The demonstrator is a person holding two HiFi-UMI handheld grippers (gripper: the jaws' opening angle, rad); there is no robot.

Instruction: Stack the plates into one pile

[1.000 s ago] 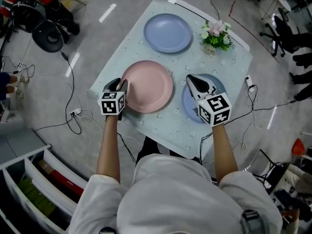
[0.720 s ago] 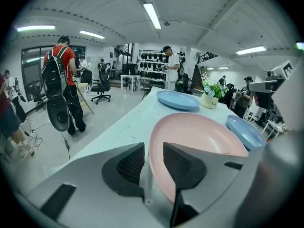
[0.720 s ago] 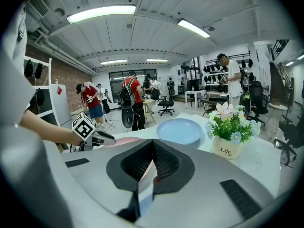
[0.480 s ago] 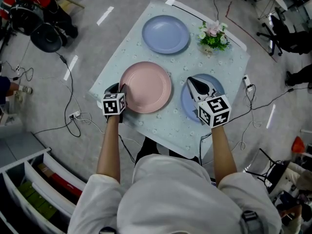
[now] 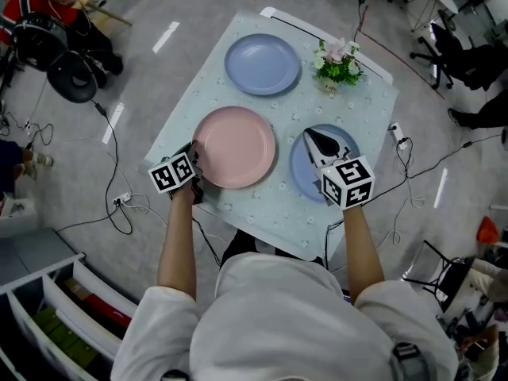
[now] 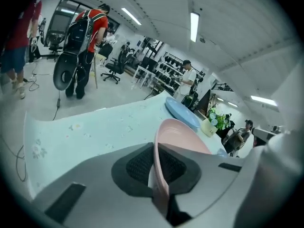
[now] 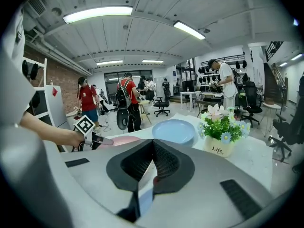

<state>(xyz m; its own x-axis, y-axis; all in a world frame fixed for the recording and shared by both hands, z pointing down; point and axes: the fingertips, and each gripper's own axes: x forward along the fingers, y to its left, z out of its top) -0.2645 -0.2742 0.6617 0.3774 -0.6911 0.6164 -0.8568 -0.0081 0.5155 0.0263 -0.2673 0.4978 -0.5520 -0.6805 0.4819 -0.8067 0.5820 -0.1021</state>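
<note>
Bright, even overhead light from ceiling tube lamps (image 7: 97, 14); soft faint shadows; heavy fisheye bending, dark vignette at gripper-view edges.

far plate (image 5: 263, 63) | flowerpot (image 5: 336, 66) right of it | middle plate (image 5: 234, 147) left of near plate (image 5: 299, 173)

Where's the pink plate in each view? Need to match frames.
Head view: pink plate sits centre-left on the table.
Left gripper view: bottom centre, its rim between the closing fingers of the left gripper.
Right gripper view: a pink sliver left of centre.
Shared landmark: the flower pot, beyond the plate in all three.
</note>
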